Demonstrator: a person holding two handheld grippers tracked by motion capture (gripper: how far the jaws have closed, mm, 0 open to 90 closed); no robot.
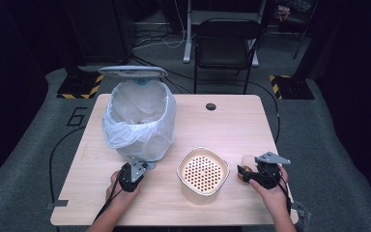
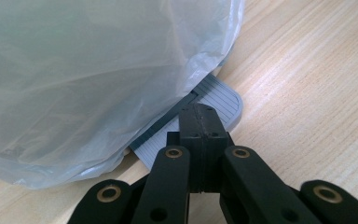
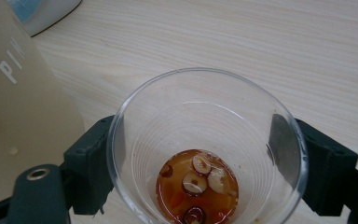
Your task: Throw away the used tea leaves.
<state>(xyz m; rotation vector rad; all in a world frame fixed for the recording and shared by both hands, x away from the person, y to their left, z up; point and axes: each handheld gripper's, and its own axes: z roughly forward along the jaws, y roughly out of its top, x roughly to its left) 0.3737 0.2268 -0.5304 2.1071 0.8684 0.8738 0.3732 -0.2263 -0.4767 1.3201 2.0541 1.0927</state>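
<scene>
**Item: clear plastic cup** (image 3: 207, 149). Upright between the jaws of the right gripper (image 3: 207, 172), one black jaw against each side of its wall; the jaws stand wide but bear on the cup, so it counts as gripped. In the bottom lies a shallow pool of amber liquid with sliced red fruit pieces (image 3: 198, 184). In the high view the cup (image 1: 247, 162) is at the tips of the right gripper (image 1: 245, 173), low over or on the table (image 1: 241, 121); whether its base touches the wood cannot be told.

**Item: beige strainer pot** (image 1: 202, 174). Just beside the cup, past the jaw on the cup's left in the right gripper view, where its wall (image 3: 23, 112) carries pale lettering. Perforated insert on top.

**Item: bin with clear liner** (image 1: 139, 121). Well apart from the cup, beyond the strainer pot, lid raised.

**Item: grey ribbed pedal** (image 2: 214, 100). Directly ahead of and under the tips of the left gripper (image 2: 199, 123), whose jaws are fully closed with nothing between them; the tips appear to press the pedal at the foot of the liner (image 2: 98, 70).

**Handling notes (judgement).** The likely step is emptying the cup through the strainer. Grip lightly: a thin wall buckles if squeezed. Lift level, carry the rim over the middle of the insert, tip slowly away from the jaws so liquid drains and fruit stays on the holes. Keep the pedal pressed.
</scene>
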